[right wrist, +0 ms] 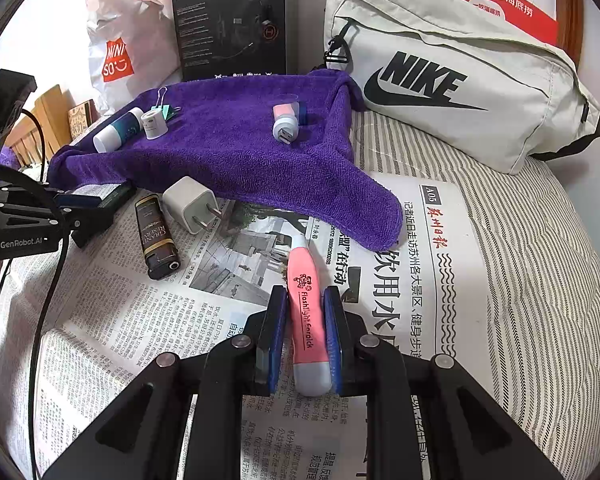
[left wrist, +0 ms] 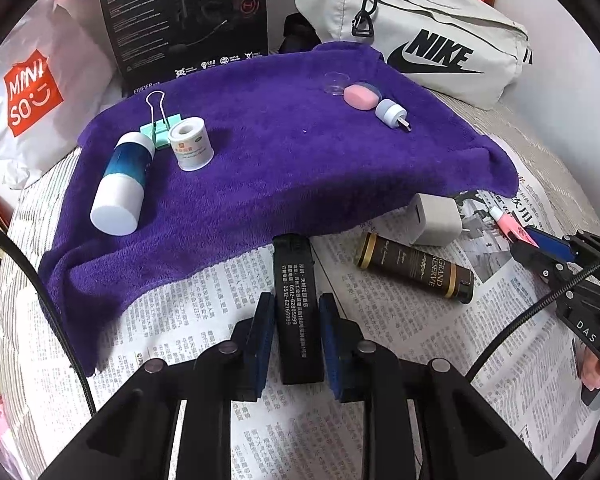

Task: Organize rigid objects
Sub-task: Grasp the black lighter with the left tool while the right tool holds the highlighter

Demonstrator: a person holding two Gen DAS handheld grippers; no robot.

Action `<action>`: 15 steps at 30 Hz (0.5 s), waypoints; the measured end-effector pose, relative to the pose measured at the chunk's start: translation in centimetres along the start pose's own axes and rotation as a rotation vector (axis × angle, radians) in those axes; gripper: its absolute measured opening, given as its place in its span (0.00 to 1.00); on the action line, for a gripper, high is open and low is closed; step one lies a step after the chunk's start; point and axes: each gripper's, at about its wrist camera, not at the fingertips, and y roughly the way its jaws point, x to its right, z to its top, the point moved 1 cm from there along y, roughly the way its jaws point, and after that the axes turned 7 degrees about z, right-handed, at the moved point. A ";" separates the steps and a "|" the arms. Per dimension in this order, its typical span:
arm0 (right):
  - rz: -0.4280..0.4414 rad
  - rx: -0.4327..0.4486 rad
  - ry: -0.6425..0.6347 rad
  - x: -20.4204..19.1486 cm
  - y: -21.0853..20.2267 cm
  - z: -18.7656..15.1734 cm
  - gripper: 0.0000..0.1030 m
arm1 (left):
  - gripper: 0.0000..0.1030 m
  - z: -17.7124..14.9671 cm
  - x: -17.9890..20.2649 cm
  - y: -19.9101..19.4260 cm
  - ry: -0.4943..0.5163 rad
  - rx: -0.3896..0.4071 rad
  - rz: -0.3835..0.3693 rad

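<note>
Beside the brown tube (left wrist: pixel 416 267), a white charger (left wrist: pixel 434 220).

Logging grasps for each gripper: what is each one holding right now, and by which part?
Left gripper clamps the black printed bar by its near half. Right gripper clamps the pink flashlight earpick around its handle's lower middle.

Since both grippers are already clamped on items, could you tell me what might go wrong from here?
1. The left gripper holds the black lighter near one end, so it might pivot when lifted.
2. The right gripper pinches the rounded pink flashlight earpick; it could slip out.
3. The brown tube and white charger lie close between the grippers; either might get knocked.
</note>
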 end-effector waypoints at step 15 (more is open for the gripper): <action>0.000 0.000 0.000 0.0 0.0 0.0 0.19 | 0.21 0.0 0.7 0.1 0.013 0.020 0.021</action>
